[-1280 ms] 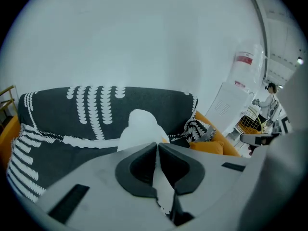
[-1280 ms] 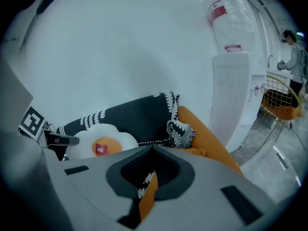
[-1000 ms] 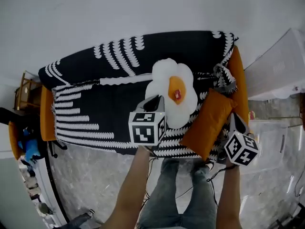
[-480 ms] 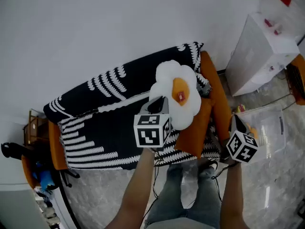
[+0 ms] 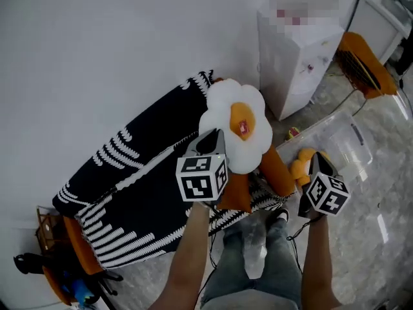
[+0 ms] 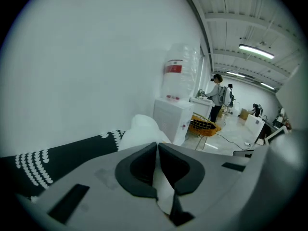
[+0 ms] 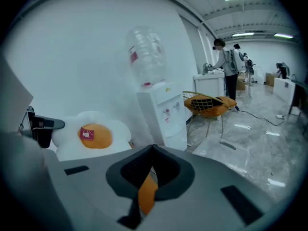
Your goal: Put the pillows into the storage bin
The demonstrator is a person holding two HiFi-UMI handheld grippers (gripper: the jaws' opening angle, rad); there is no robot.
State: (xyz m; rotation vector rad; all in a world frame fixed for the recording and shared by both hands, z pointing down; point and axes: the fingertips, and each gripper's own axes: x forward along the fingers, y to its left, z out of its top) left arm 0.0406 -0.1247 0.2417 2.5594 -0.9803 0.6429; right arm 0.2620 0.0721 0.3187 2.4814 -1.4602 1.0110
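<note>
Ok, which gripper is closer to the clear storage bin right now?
Right. The right gripper, shut on the orange pillow, is right beside the storage bin; the left gripper, shut on the fried-egg pillow, is farther off, over the sofa.

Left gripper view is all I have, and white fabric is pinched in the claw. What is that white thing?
Observer: It is a fried-egg pillow, white with an orange yolk. The left claw is shut on its edge and holds it up.
Operator: What about the other claw?
Observer: The right claw is shut on an orange pillow.
Operator: Where is the bin?
Observer: The clear storage bin sits just beyond the right claw, close to the white water dispenser.
</note>
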